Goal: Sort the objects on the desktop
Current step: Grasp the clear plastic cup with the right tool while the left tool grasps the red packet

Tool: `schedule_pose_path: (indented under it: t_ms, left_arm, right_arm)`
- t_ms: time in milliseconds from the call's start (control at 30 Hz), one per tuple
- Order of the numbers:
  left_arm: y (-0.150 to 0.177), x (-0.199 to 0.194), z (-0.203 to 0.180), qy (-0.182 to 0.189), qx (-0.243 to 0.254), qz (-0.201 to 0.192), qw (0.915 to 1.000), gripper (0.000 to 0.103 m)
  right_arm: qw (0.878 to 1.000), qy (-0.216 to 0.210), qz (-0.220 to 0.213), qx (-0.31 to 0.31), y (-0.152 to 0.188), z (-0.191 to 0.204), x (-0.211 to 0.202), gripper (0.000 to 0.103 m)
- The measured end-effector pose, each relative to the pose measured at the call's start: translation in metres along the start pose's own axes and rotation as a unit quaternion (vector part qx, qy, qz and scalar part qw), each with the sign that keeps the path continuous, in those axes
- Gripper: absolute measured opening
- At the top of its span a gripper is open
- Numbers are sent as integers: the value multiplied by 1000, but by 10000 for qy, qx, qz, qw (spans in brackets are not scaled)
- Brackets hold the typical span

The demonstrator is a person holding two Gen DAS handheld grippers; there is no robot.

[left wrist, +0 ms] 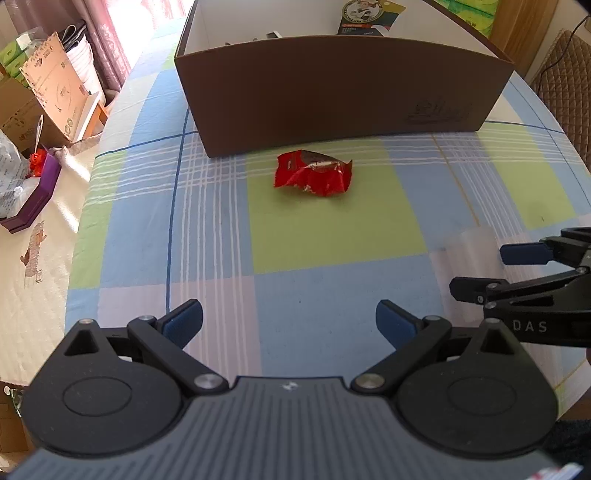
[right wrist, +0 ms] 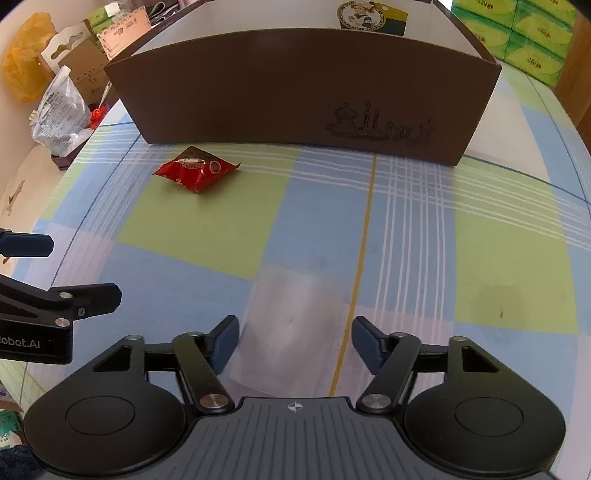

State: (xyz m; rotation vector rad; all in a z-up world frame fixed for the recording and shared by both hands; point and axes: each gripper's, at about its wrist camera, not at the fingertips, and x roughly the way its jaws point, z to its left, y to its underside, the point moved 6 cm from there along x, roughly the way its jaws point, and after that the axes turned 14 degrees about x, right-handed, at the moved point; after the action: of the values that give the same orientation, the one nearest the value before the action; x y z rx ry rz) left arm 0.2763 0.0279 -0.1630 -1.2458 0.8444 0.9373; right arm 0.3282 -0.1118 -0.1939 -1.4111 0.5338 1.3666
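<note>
A crumpled red snack packet (left wrist: pixel 313 173) lies on the checked tablecloth just in front of a large brown cardboard box (left wrist: pixel 343 96). It also shows in the right wrist view (right wrist: pixel 195 169), left of centre, in front of the same box (right wrist: pixel 303 92). My left gripper (left wrist: pixel 289 325) is open and empty, well short of the packet. My right gripper (right wrist: pixel 294 341) is open and empty over bare cloth, to the right of the packet. Each gripper shows at the edge of the other's view. Some items lie inside the box, mostly hidden by its wall.
The checked tablecloth (left wrist: pixel 332 240) covers a round table. To the left, off the table, stand cardboard boxes (left wrist: pixel 55 96), a plastic bag (right wrist: pixel 61 110) and a purple tray (left wrist: pixel 35 199). Green tissue packs (right wrist: pixel 517 33) are stacked at the back right. A quilted chair (left wrist: pixel 569 85) stands at the right.
</note>
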Motion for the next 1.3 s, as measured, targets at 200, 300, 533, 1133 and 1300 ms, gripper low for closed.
schedule_pose_path:
  t_ms: [200, 300, 533, 1133, 1300]
  left_arm:
    - [-8, 4, 1, 65, 34, -125, 9999, 98]
    - [-15, 7, 2, 117, 74, -293, 9995, 98]
    - [-43, 20, 7, 235, 144, -688, 9973, 95]
    - [-95, 66, 5, 404, 524, -821, 9944, 74]
    - [-90, 67, 1, 479, 494, -827, 9942, 49]
  right_arm:
    - [9998, 168, -87, 88, -8, -16, 2, 49]
    - [9989, 324, -188, 275, -18, -32, 0, 49]
    - [9951, 570, -391, 707, -37, -68, 1, 49]
    - [9902, 625, -508, 1138, -60, -109, -1, 49]
    - [9913, 577, -510, 1071, -59, -109, -1, 49]
